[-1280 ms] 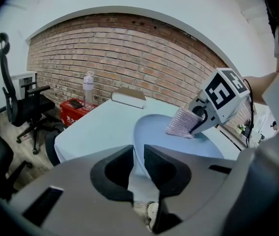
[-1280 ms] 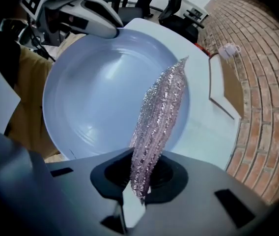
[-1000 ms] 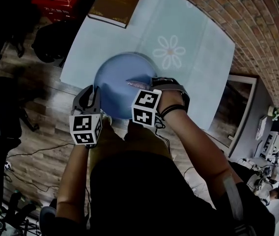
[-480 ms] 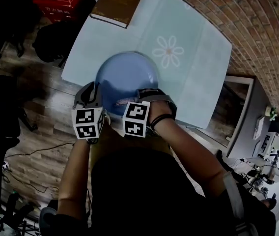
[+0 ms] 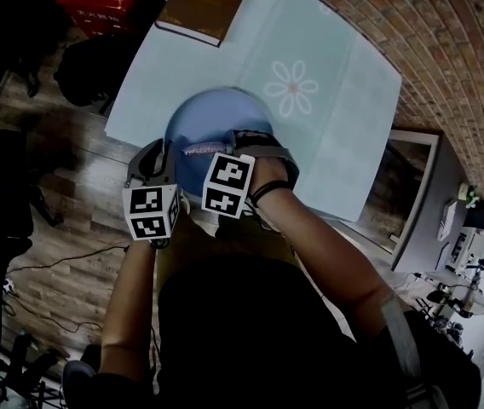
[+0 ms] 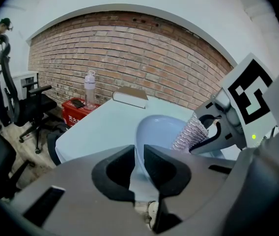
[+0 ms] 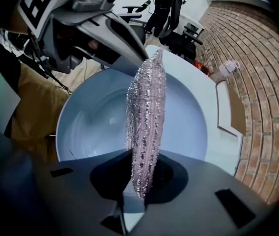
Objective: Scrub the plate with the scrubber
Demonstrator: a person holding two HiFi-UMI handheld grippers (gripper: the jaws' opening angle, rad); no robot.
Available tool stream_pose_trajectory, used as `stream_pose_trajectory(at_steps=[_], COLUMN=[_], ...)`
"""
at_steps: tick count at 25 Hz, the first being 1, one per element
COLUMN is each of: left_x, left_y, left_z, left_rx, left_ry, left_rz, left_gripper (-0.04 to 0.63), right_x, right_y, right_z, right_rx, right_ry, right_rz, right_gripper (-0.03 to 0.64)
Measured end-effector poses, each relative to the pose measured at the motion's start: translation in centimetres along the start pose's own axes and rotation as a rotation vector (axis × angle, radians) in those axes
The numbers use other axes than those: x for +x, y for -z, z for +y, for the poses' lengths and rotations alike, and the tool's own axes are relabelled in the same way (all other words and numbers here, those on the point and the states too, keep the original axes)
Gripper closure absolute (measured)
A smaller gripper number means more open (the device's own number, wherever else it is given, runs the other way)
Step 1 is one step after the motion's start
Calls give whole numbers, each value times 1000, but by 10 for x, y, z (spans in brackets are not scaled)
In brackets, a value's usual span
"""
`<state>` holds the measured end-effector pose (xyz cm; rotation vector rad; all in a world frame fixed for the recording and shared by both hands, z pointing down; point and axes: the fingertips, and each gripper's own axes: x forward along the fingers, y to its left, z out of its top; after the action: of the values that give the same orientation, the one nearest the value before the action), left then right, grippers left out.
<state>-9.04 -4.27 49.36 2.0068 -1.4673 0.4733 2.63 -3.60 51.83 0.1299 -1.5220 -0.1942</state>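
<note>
The round, shallow blue plate [image 5: 221, 118] is sitting at the near edge of the pale, cloth-covered surface [image 5: 336, 100]. The left gripper [image 5: 158, 167] is pinching the plate's near-left rim, its fingers almost together on it. The right gripper [image 5: 223, 149] is clamping a sparkly, pinkish mesh scrubber [image 7: 147, 107], which is reaching out over the plate's smooth hollow. A brown book [image 5: 204, 2] is lying at the far edge.
</note>
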Motion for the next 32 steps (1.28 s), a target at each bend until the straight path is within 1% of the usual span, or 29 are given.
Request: stream_pose_trajectory(at_steps=[9, 13, 16, 19, 25, 29, 32], left_x=[2, 2, 1, 0, 0, 0, -1], left_y=[-2, -2, 0, -1, 1, 1, 1], left_z=[1, 0, 0, 1, 0, -1, -2], left_rx=[-3, 0, 1, 15, 22, 30, 58], left_ry=[9, 13, 19, 25, 28, 23, 17], left_rz=[-4, -2, 0, 3, 3, 1, -8], left_gripper=[526, 526, 526, 526, 526, 526, 526], right_x=[12, 16, 17, 15, 10, 4, -1], right_y=[4, 28, 47, 58, 77, 83, 81], right_z=[-61, -80, -80, -69, -33, -5, 20], right_rx=[66, 96, 72, 57, 36, -6, -25], right_ry=[147, 192, 207, 191, 95, 54, 8], right_rz=[26, 99, 167, 197, 255, 285, 289], right_gripper=[540, 540, 540, 540, 540, 540, 541])
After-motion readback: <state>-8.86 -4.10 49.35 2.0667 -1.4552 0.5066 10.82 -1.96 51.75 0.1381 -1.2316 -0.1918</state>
